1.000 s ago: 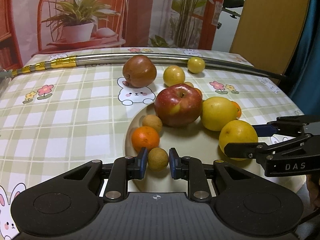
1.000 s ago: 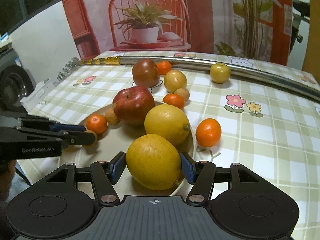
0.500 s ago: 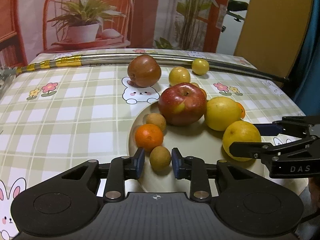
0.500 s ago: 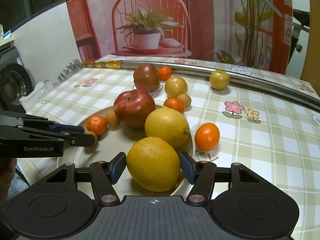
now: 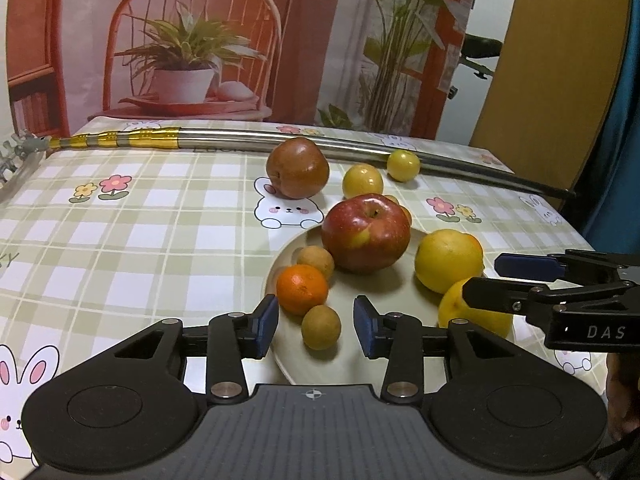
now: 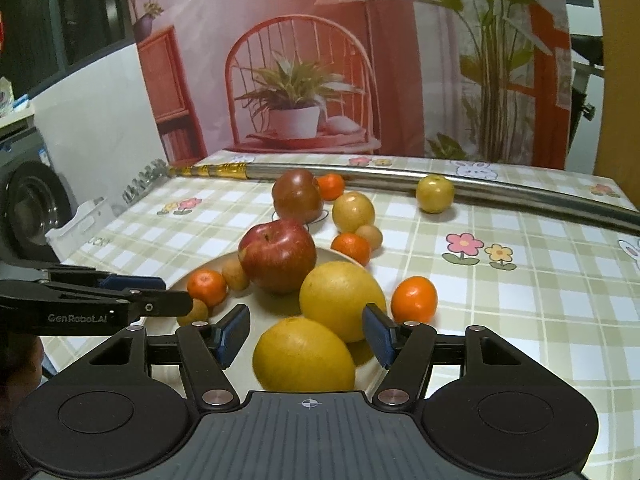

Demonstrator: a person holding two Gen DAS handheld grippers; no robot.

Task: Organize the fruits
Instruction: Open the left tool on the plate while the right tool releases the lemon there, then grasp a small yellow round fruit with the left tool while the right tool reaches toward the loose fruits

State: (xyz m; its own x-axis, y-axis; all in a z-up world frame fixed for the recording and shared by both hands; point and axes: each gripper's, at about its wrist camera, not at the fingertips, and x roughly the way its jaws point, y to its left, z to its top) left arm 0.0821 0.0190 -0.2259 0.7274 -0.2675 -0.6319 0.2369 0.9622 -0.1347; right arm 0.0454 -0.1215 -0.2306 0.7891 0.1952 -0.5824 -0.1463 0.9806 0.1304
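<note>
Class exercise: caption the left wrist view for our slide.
Open left gripper around a small brown fruit on the plate, beside a red apple.

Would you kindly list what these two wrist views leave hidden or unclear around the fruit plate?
- Left wrist view: the near lemon is half covered by the right gripper.
- Left wrist view: the plate has its near rim behind the camera body.
- Right wrist view: the small brown fruit sits partly behind the left gripper.
- Right wrist view: the near lemon is blurred and cut off below.
</note>
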